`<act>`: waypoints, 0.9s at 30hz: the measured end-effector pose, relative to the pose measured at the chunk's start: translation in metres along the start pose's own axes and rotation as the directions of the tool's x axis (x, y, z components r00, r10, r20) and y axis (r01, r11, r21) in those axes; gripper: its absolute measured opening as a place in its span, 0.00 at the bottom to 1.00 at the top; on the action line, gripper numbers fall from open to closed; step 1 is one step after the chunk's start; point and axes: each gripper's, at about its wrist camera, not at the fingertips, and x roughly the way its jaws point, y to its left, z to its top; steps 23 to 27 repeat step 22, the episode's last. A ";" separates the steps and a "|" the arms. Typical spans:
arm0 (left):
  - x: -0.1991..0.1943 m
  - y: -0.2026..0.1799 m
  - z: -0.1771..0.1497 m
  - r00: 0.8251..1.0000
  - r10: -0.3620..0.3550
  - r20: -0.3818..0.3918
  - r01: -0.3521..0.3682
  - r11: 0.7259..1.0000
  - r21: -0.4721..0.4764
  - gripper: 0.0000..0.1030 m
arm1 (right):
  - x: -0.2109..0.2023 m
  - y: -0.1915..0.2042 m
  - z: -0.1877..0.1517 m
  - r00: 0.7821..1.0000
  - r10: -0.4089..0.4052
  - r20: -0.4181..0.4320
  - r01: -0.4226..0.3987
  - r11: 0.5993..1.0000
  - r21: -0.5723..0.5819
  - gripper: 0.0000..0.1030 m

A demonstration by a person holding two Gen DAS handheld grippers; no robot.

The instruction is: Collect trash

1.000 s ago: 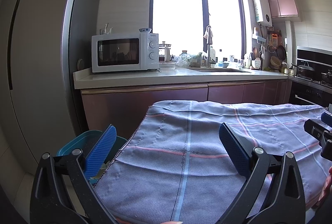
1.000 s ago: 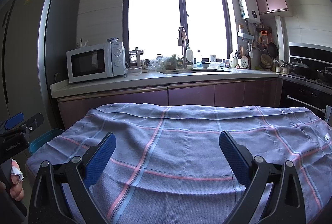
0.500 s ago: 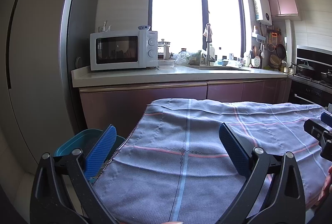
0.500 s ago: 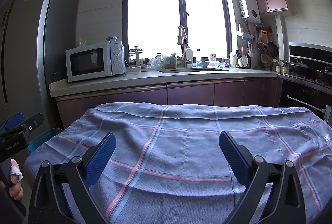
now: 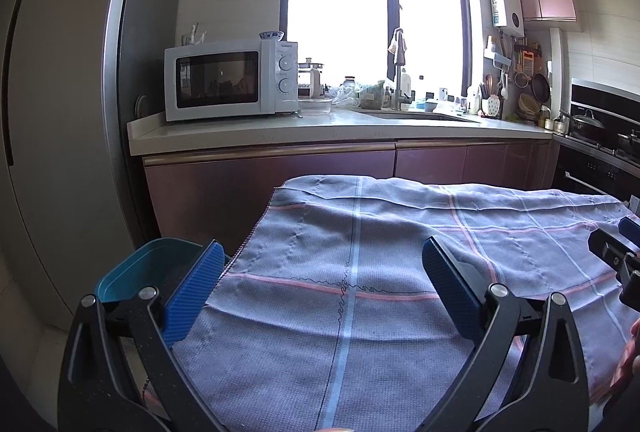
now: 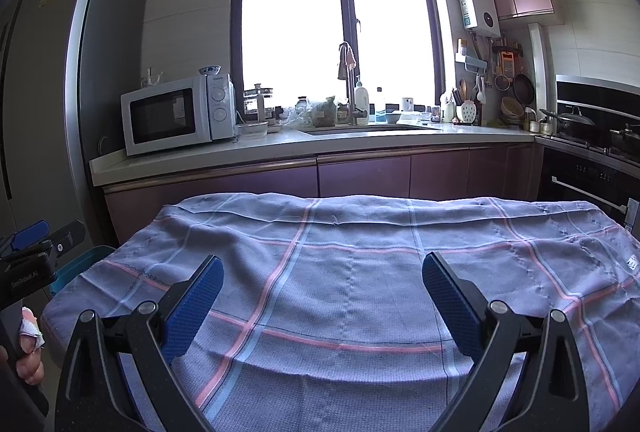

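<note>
you hold both grippers over the checked tablecloth [image 6: 340, 272], and no trash shows anywhere on it in either view. the left gripper [image 5: 320, 284] has its jaws spread wide with nothing between them, near the cloth's left edge; the right gripper [image 6: 322, 288] is spread the same way and empty, over the cloth's near middle. the task's bin, a teal one [image 5: 140, 272], stands on the floor just beside the cloth's left edge, below its level. its inside looks dark and you can't really tell from here whether anything lies in it; part of it is hidden behind the left gripper's blue pad.

as for progress: a bare cloth with an open bin beside it fits two stages. either the trash is all in the bin and the cloth is cleared, or the litter sits somewhere out of both cameras and is waiting for you. the pictures don't settle which.

compared with a second ago, the left view has drifted a little: the microwave [image 5: 230, 79] and counter sit slightly lower and further left, and the bin's rim shows a touch more. the right view has barely shifted. both pairs of jaws are spread as wide as they were then.
</note>
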 end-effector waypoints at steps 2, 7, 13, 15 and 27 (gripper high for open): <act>0.007 -0.002 0.003 1.000 -0.009 -0.020 0.009 1.000 -0.003 0.95 | 0.003 -0.005 0.002 1.000 -0.006 -0.008 0.006 1.000 0.006 0.93; 0.025 -0.007 0.011 0.998 -0.021 -0.055 0.021 1.000 -0.004 0.95 | 0.013 -0.018 0.005 0.999 -0.028 -0.027 0.028 0.999 0.017 0.93; 0.044 -0.016 0.015 0.995 -0.031 -0.090 0.032 0.999 0.002 0.95 | 0.021 -0.027 0.008 0.999 -0.030 -0.044 0.031 0.999 0.019 0.93; 0.051 -0.017 0.016 0.994 -0.028 -0.108 0.028 1.000 -0.003 0.95 | 0.025 -0.029 0.009 0.998 -0.027 -0.055 0.028 0.999 0.022 0.93; 0.072 -0.020 0.021 0.990 -0.018 -0.143 0.016 1.000 -0.016 0.95 | 0.034 -0.036 0.010 0.997 -0.023 -0.078 0.025 0.999 0.021 0.93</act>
